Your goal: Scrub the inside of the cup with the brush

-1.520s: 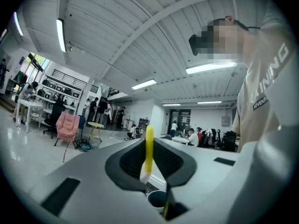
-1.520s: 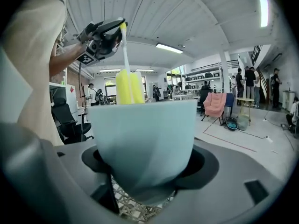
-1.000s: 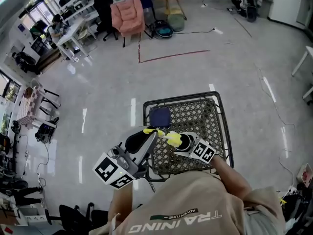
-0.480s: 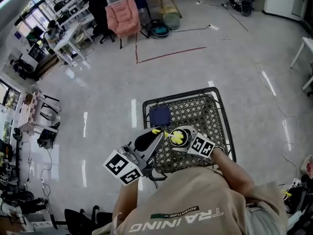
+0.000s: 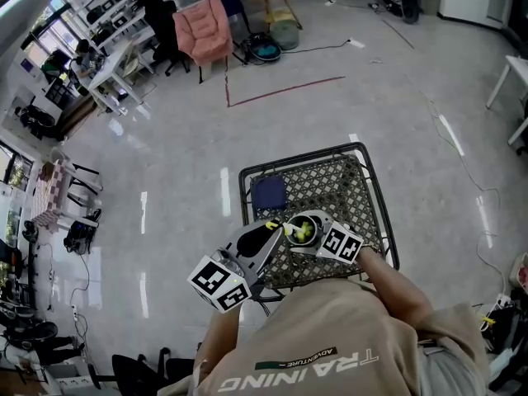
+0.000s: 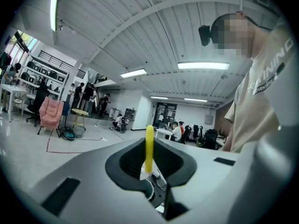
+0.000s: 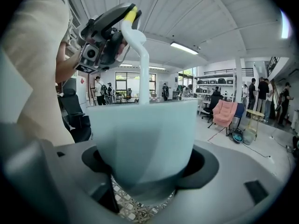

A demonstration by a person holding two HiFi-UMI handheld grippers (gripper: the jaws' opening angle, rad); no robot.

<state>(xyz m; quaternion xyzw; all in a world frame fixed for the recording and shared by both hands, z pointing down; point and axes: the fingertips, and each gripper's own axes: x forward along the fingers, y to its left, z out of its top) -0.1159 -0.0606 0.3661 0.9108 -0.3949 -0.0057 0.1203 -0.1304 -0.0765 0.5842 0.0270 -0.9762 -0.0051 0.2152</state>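
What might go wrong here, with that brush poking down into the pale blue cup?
1. The right gripper pinches the pale blue cup only near its base; hard sideways scrubbing might twist it loose.
2. The left gripper holds the white brush by its thin yellow handle, which may swivel.

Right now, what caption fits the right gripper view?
Right gripper holds a pale cup; the brush in the left gripper dips inside.
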